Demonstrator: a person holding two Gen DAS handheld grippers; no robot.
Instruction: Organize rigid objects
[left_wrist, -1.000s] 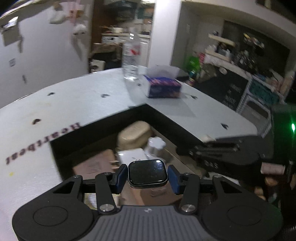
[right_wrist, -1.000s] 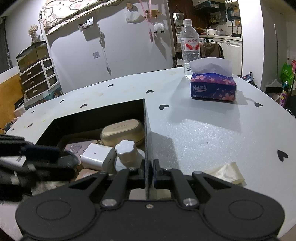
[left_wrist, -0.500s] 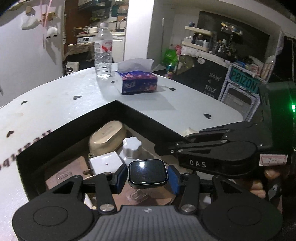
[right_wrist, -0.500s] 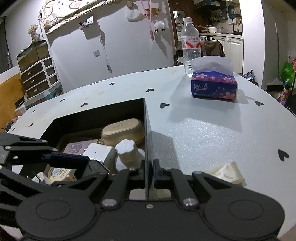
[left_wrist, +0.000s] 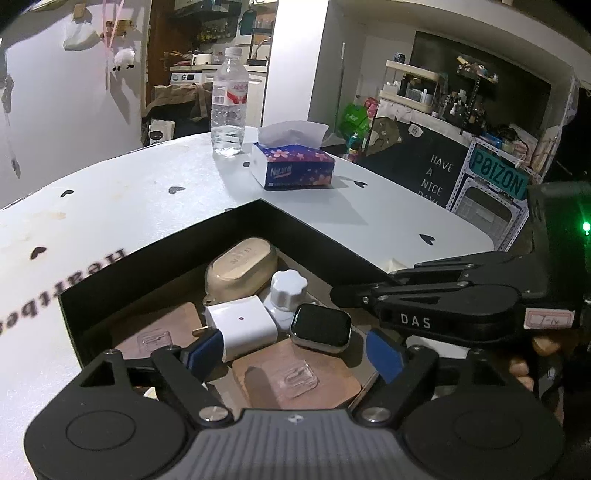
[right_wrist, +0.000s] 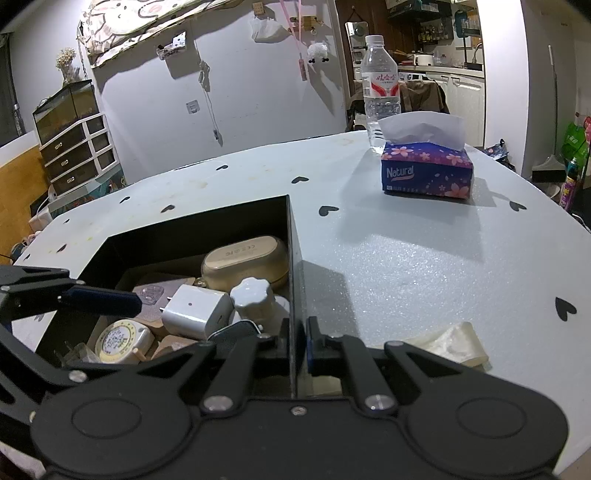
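Releasing the watch (left_wrist: 320, 328) into the box (left_wrist: 314, 236), your left gripper (left_wrist: 295, 350) is gaping; right gripper (right_wrist: 297, 345) is pinching its wall at 3 o'clock; withdraw next.

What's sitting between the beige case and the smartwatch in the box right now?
In the left wrist view, the white ridged cap sits between the beige case and the smartwatch.

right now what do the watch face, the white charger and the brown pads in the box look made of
Watch face: glossy dark glass in a pale, likely metal rim; it mirrors light.
White charger: smooth matte plastic, probably, with rounded moulded edges.
Brown pads: wood-look surface, possibly wood or laminate, carrying clear plastic hooks.
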